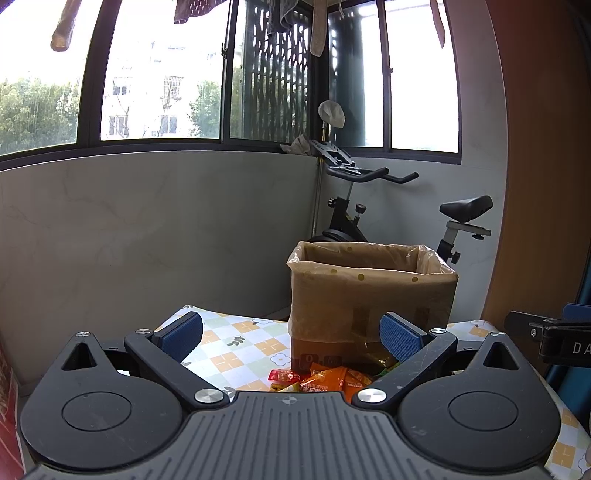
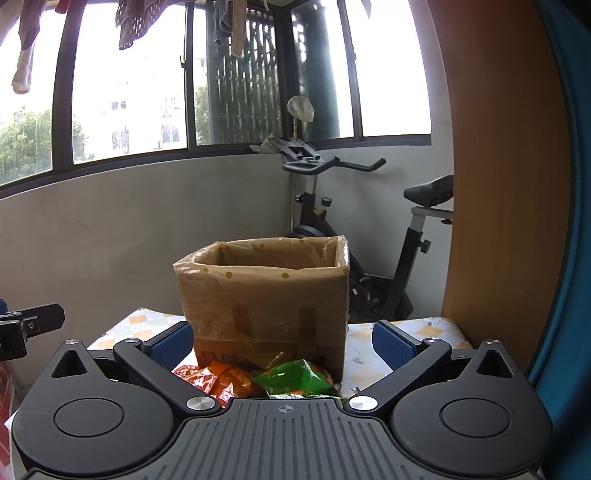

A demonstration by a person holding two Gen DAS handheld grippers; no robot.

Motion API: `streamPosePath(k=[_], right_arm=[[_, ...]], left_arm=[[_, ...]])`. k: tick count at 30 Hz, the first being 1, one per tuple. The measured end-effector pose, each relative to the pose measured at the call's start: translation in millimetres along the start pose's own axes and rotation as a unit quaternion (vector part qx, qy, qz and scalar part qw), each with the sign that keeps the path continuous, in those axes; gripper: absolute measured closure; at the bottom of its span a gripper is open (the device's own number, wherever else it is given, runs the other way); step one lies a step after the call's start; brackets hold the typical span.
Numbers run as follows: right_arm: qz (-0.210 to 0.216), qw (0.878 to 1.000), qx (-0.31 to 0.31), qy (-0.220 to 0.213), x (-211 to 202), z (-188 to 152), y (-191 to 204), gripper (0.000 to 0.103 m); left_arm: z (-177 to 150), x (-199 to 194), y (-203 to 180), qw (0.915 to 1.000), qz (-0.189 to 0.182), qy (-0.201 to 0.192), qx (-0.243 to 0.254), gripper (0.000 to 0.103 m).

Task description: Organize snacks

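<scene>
Left gripper (image 1: pixel 291 338) and right gripper (image 2: pixel 283 345): fingers spread, holding nothing. Snack packets (image 2: pixel 236 376) lie jumbled at lower centre, long axes mixed, touching the upright lined box (image 2: pixel 266 291).

One cardboard box (image 2: pixel 264 291) on one table (image 1: pixel 229 350) — one exercise bike (image 2: pixel 369 236) behind; snack packets (image 2: pixel 236 380) too heaped to count.

A home's enclosed balcony — laundry (image 2: pixel 133 22) hangs from the top at eleven o'clock before wide windows (image 1: pixel 162 74) facing an apartment block and trees. An exercise bike (image 2: pixel 354 236) stands in the corner at two o'clock, and a flower-patterned tablecloth (image 1: pixel 229 350) covers the small table.
</scene>
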State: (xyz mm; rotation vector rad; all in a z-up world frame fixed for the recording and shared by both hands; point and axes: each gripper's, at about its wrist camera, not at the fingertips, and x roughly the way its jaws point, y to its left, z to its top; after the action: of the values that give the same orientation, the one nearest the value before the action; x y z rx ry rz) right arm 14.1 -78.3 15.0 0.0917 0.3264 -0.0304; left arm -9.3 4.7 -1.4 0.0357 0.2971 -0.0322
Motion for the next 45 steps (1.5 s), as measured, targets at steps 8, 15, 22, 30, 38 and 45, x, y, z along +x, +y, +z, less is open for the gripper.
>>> streamPosePath(k=[8,15,22,30,38,45], right_arm=[[0.0,1.0,0.0,0.0,0,0,0,0.0],[0.0,1.0,0.0,0.001,1,0,0,0.0],[0.002,1.0,0.003,-0.011,5,-2,-2,0.0],[-0.01,0.997,0.003,-0.071,29,1,-16,0.0],[-0.013,0.998,0.04,-0.053,75,-23,-28,0.0],[-0.035,0.999,0.024,0.0,108,-56,-37,0.0]], left_arm=[[0,1,0,1.0,0.001,0.001,-0.001,0.0],[-1,2,0,1.0,0.001,0.002,-0.002,0.0],[-1,9,4,0.9999,0.003,0.009,-0.004,0.0],[15,43,46,0.9992,0.04,-0.006,-0.003,0.0],[-23,94,62,0.999,0.028,0.032,-0.013,0.0],[-68,148,55,0.9942,-0.001,0.102,-0.034,0.0]])
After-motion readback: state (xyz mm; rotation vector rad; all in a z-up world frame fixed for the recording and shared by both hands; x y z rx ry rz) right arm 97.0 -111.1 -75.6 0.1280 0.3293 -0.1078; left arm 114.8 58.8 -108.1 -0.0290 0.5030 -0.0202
